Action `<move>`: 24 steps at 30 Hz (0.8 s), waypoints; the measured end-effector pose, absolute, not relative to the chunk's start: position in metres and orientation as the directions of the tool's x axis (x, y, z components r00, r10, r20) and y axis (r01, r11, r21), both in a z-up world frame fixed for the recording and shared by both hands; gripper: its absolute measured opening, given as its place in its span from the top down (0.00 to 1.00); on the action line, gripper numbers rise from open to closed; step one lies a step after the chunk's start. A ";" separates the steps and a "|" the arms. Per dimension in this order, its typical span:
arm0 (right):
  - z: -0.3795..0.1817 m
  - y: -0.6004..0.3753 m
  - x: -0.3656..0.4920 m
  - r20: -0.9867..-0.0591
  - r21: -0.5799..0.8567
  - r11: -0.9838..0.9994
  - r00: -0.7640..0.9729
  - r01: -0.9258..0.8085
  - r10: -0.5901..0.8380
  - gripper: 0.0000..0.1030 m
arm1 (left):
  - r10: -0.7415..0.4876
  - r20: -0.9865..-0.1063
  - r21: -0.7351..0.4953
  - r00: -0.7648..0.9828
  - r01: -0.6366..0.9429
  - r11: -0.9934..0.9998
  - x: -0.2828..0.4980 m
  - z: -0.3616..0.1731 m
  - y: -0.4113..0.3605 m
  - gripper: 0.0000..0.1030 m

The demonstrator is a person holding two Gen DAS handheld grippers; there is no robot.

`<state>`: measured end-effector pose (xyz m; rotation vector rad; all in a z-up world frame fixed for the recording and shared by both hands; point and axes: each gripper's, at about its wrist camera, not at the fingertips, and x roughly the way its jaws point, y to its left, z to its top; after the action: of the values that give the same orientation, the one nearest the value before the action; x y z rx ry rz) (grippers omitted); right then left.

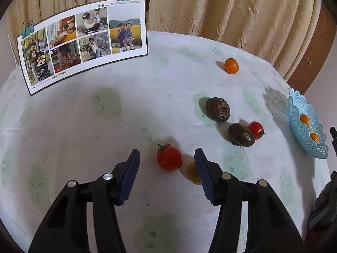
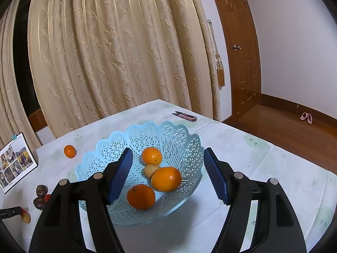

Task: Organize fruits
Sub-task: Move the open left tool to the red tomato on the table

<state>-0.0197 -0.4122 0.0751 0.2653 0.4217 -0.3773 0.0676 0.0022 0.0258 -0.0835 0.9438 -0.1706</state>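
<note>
Left tongs (image 1: 167, 164) straddle 1 tomato (image 1: 169, 157), not yet touching; right tongs (image 2: 167, 174) hang released above the basket (image 2: 189, 147).

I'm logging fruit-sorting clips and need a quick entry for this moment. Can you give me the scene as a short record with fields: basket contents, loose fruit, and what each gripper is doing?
basket: blue lattice basket on the table
in basket: three orange citrus fruits, one small tan fruit
loose on table: red tomato, second tomato, two dark brown fruits, one orange, a yellowish fruit
left gripper: open, jaws either side of the near tomato, not touching
right gripper: open over the basket, holding nothing
</note>
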 end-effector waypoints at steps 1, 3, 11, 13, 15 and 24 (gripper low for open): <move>0.075 -0.412 -0.019 -0.443 0.170 0.898 0.845 0.406 -0.299 0.31 | -0.185 -0.798 -0.151 0.574 0.107 0.983 0.068 0.026 0.003 0.52; 0.075 -0.411 -0.019 -0.442 0.167 0.899 0.846 0.405 -0.299 0.31 | -0.187 -0.797 -0.156 0.574 0.104 0.982 0.069 0.025 0.004 0.54; 0.076 -0.411 -0.019 -0.441 0.165 0.900 0.846 0.404 -0.299 0.31 | -0.191 -0.795 -0.170 0.575 0.091 0.981 0.071 0.025 0.016 0.57; 0.076 -0.410 -0.019 -0.440 0.165 0.900 0.847 0.403 -0.298 0.31 | -0.193 -0.796 -0.162 0.574 0.106 0.981 0.069 0.024 0.014 0.57; 0.077 -0.411 -0.019 -0.439 0.165 0.900 0.848 0.402 -0.298 0.31 | -0.192 -0.797 -0.153 0.573 0.116 0.981 0.066 0.024 0.012 0.56; 0.079 -0.406 -0.020 -0.427 0.155 0.909 0.856 0.387 -0.291 0.31 | -0.160 -0.809 -0.095 0.566 0.143 0.985 0.065 0.014 -0.002 0.57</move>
<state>-0.0202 -0.4061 0.0791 0.2408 0.4090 -0.3598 0.0654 -0.0017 0.0144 -0.0192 0.9523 -0.1780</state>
